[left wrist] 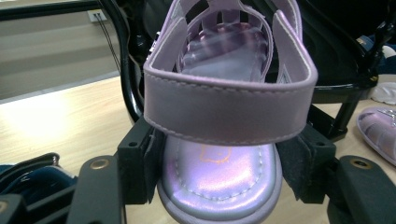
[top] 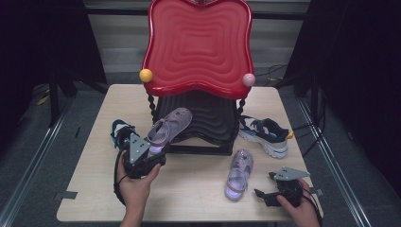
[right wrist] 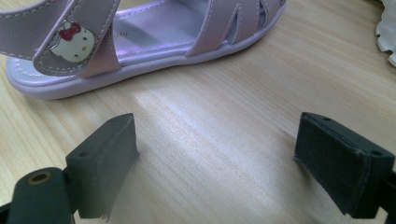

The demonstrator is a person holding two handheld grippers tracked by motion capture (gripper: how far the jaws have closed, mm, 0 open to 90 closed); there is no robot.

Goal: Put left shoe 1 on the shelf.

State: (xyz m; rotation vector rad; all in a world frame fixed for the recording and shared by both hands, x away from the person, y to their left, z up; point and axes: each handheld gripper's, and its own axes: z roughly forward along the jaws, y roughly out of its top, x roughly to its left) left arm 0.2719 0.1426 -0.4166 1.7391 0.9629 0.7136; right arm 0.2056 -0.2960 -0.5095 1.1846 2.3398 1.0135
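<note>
Our left gripper (left wrist: 219,186) pinches a sandal (left wrist: 224,116) by the black rack (top: 208,123); right gripper (right wrist: 224,168) jaws spread near its twin (right wrist: 140,42).

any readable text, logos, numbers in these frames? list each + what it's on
No readable words or numbers.
Strap of the purple sandal on the table: a cartoon cat face with a red bow, a picture, no lettering.
Insole of the purple sandal held by the left gripper: faint orange print at the heel, too blurred to read.
Insole of the sandal on the table: faint mark by the strap, unreadable.
</note>
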